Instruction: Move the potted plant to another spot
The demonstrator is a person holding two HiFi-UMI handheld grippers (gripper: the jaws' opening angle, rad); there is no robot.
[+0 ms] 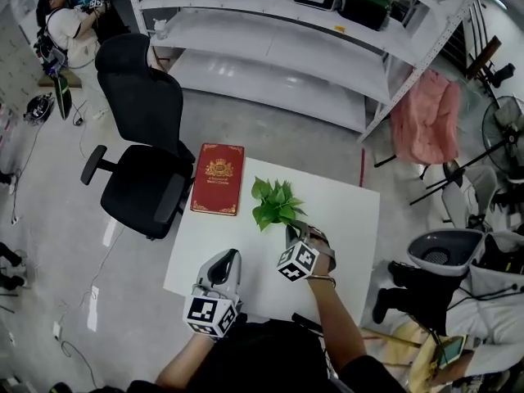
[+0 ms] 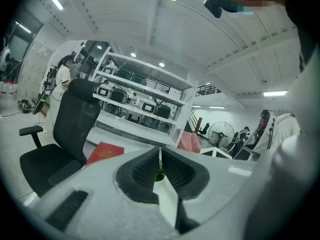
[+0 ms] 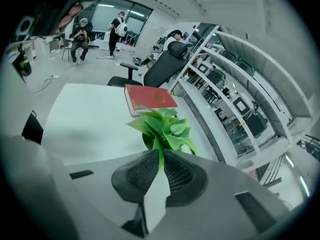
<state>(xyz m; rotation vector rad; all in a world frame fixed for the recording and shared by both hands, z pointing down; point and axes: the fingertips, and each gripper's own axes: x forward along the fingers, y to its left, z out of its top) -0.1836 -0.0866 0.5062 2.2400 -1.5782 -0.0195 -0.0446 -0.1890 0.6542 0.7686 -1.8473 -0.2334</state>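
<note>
The potted plant has bright green leaves and a dark pot, and it is near the middle of the white table. My right gripper reaches it from the front right. In the right gripper view the jaws are shut, with a green leaf or stem of the plant in the thin slit between the pads. The dark pot rim shows just past the left pad. I cannot tell whether the pot rests on the table. My left gripper is shut and empty, over the table's front left, apart from the plant.
A red book lies at the table's far left edge, left of the plant. A black office chair stands off the left side. White shelving runs behind. A fan and a person stand to the right.
</note>
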